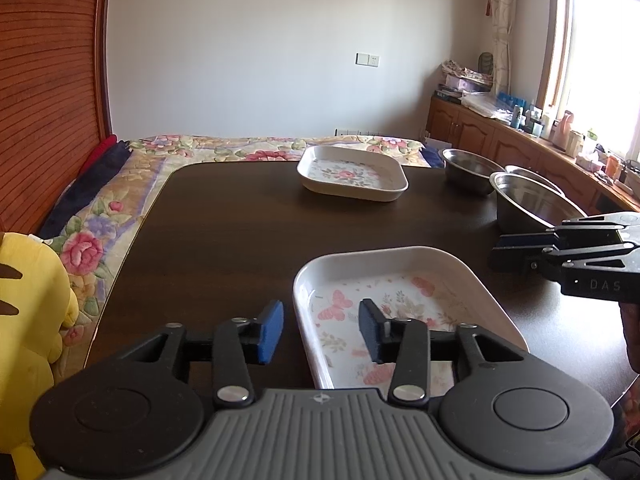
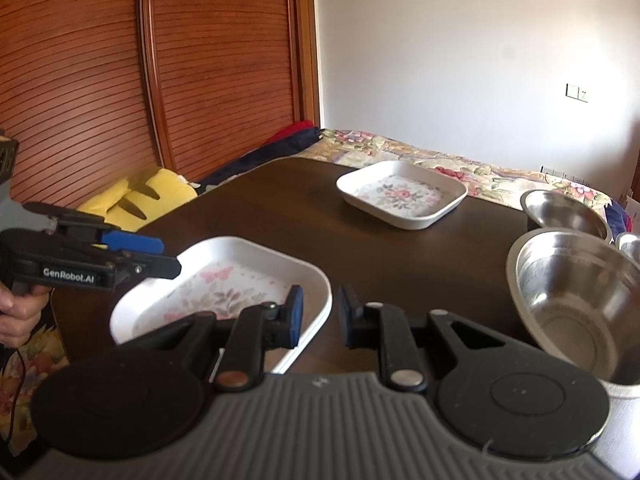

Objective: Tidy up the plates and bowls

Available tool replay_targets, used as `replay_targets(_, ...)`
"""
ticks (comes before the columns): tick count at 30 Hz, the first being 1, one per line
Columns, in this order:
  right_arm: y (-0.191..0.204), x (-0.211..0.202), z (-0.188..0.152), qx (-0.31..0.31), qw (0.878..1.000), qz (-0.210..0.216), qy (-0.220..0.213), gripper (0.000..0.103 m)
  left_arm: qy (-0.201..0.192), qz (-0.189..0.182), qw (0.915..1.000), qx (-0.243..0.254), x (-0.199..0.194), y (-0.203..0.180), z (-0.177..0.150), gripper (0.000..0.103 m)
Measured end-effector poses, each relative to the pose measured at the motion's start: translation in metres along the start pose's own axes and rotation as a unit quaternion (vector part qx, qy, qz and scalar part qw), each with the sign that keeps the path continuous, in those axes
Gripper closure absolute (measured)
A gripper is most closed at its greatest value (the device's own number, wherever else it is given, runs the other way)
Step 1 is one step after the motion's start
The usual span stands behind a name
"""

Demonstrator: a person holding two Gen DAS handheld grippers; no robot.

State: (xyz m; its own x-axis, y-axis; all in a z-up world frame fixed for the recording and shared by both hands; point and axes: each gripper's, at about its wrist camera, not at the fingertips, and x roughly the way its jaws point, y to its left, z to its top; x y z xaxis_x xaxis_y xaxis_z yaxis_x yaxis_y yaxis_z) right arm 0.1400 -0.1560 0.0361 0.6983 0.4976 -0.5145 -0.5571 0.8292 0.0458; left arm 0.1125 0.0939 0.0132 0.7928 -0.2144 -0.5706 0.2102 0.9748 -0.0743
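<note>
The left gripper [image 1: 321, 330] is spread open and holds nothing; its two blue-padded fingers stand on either side of the left rim of the near white rounded-square plate with a butterfly and flower print [image 1: 400, 292], one pad outside the rim and one over the inside. The right gripper [image 2: 320, 316] is also open and empty, with its left pad over the right corner of the same plate and its right pad over the bare dark wooden table [image 2: 400, 240]. Ahead of both tools, well apart from the near plate, lies a second white square plate with a pink flower print [image 1: 352, 174]. To the right of the tools stand three round steel bowls – the big one [image 2: 576, 304] is just beside the right gripper, a smaller one [image 2: 566, 210] behind it, and a third [image 1: 532, 176] is only partly seen. I judge that the step in hand is to take the near plate and stack it with the far one. To do it well, the left gripper should go a little lower so the pads bite the rim wall fully, then close firmly – the plate looks smooth and may slip. It is better to lift it level and lower it straight into the far plate, with corners aligned.
</note>
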Motion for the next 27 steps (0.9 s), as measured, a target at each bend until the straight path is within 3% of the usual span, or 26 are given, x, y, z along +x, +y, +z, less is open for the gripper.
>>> replay_targets(15, -0.009, 0.005, 0.008, 0.006, 1.000, 0.000, -0.007, 0.082, -0.006, 0.010, 0.9999, 0.013, 0.011, -0.001, 0.016, 0.009)
replay_targets(21, -0.012, 0.007, 0.010, 0.006, 1.000, -0.001, -0.007, 0.081, 0.002, 0.013, 0.9997, 0.022, 0.017, -0.001, 0.023, 0.000)
replay_targets(27, -0.015, 0.009, 0.012, 0.007, 1.000, -0.001, -0.008, 0.081, 0.019, 0.017, 0.9994, 0.021, 0.025, 0.002, 0.032, 0.000)
